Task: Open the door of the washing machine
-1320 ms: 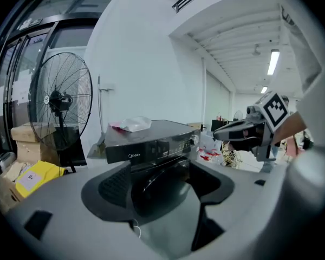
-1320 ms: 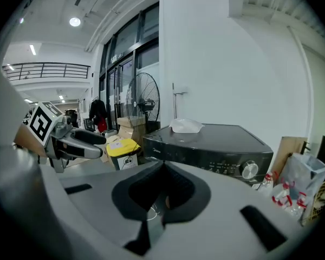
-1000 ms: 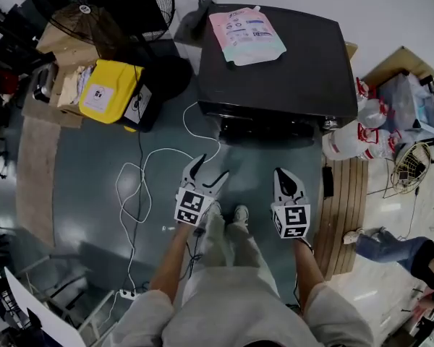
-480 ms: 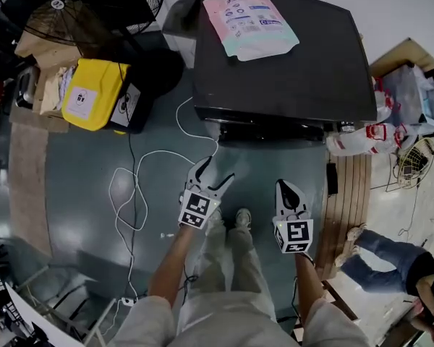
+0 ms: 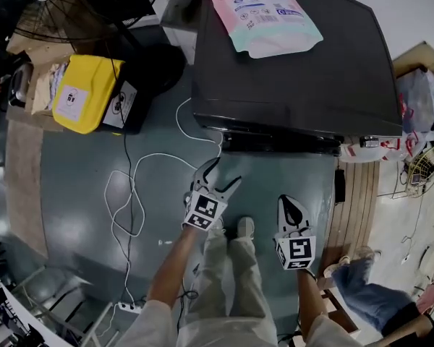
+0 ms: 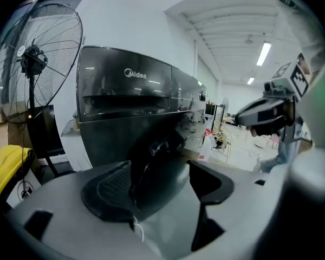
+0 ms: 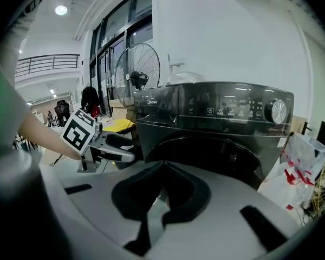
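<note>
The black front-loading washing machine (image 5: 296, 63) stands ahead of me with a pink detergent pouch (image 5: 264, 13) on its top. In the right gripper view its round dark door (image 7: 206, 153) is shut below the control panel with a dial (image 7: 278, 111). My left gripper (image 5: 222, 173) is open and empty, a short way in front of the machine's lower left front. My right gripper (image 5: 291, 204) is shut on nothing, a little farther back. In the left gripper view the machine (image 6: 127, 107) fills the space between the spread jaws (image 6: 165, 172). The right gripper's (image 7: 162, 169) pads meet.
A standing fan (image 5: 79, 6) and a yellow bag (image 5: 79, 92) are at the left. A white cable (image 5: 130, 194) loops over the floor to a power strip (image 5: 130, 308). Wooden planks (image 5: 354, 201) and plastic bags (image 5: 419, 100) lie right; another person's leg (image 5: 376, 302) shows lower right.
I have stepped closer to the washing machine, and both grippers are nearer its front. The left gripper stays open, the right stays shut.
</note>
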Demonstrator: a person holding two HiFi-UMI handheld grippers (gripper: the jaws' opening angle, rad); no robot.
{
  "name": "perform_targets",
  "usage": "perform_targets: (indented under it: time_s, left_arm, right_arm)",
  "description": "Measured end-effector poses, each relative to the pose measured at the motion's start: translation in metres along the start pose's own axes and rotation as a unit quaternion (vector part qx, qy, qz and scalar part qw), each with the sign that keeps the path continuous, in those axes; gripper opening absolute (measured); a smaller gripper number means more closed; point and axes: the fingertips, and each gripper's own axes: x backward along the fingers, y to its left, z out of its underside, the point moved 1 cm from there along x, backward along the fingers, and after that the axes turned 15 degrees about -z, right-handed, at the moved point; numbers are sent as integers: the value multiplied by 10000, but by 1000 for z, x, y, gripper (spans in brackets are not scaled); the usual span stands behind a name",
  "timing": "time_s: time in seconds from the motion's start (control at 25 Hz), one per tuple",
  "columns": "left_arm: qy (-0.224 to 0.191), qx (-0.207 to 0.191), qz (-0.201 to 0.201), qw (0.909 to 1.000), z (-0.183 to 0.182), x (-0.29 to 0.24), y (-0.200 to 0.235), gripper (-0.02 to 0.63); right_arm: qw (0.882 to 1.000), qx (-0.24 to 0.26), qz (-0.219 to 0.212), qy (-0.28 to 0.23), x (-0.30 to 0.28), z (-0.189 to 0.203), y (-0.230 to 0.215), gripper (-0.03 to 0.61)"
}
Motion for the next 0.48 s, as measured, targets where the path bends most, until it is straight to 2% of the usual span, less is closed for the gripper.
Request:
perform_targets:
  time_s: [0.48]
  left_arm:
    - [-24,-232,38,9997,38,-79,1,319]
  right_arm:
    - [9994,-58,-79,337,-25,56,-18,-2]
